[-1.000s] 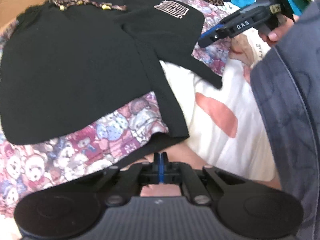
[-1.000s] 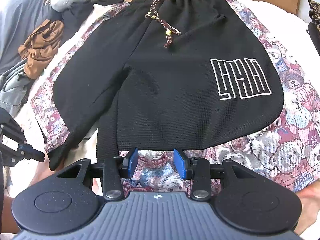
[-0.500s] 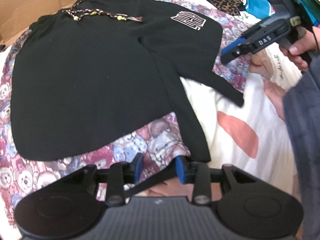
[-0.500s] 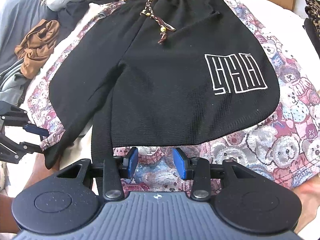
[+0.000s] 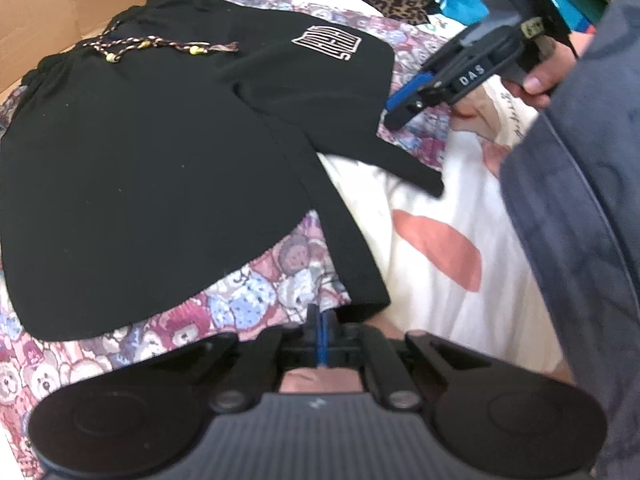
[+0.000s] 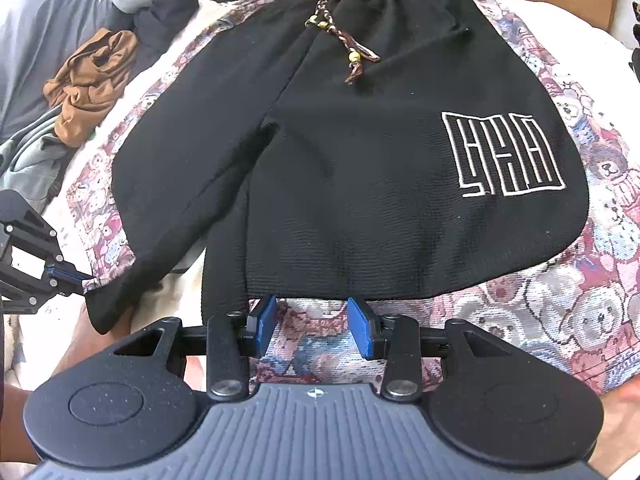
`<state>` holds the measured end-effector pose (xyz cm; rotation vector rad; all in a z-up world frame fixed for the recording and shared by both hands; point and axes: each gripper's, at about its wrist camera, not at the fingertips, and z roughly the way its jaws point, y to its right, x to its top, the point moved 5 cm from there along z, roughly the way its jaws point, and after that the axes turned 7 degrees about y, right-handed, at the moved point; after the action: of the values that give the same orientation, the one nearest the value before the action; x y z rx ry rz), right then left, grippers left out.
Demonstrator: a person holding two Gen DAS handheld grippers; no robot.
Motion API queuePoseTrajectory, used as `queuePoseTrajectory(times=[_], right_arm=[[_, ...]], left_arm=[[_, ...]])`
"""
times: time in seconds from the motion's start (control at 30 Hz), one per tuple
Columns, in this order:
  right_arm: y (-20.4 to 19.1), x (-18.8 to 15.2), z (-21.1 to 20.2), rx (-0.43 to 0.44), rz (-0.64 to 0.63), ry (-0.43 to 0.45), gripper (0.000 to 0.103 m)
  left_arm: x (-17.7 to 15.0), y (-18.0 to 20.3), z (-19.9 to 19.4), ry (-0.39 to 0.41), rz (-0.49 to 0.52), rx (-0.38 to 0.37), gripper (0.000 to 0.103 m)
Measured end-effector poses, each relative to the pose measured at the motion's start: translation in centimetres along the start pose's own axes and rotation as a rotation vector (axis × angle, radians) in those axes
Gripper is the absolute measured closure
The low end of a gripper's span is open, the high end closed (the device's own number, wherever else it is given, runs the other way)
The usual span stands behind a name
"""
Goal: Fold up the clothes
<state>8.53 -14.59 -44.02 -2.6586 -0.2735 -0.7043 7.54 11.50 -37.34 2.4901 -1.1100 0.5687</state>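
On the bed, black shorts (image 6: 360, 152) lie flat over their bear-print panels. At far left, the left gripper (image 6: 76, 278), half cut off, has just closed its jaws on the left leg's hem corner; how much cloth it pinches is hidden. The right gripper (image 6: 312, 320) hovers with jaws apart over the right hem, holding nothing.

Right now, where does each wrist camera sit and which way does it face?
Left wrist: behind the shut left gripper at a shorts leg hem, looking down across them toward the right gripper and the hand holding it.
Right wrist: behind the open right gripper at the other leg's hem, looking down toward the waistband; left gripper at left edge.
Shared: the shorts, their logo, drawstring, bear blanket.
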Motion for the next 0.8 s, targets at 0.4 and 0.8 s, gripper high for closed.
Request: queuePoseTrajectory(times=[0.4, 0.8], right_arm=[[-0.3, 0.1, -0.2, 0.016, 0.002, 0.009, 0.057], [-0.5, -1.3, 0.9, 0.023, -0.019, -0.052, 0.057]], left_arm=[[-0.4, -0.2, -1.0, 0.004, -0.046, 0.007, 0.1], [2.6, -3.7, 0.8, 0.095, -0.26, 0.068, 0.096]])
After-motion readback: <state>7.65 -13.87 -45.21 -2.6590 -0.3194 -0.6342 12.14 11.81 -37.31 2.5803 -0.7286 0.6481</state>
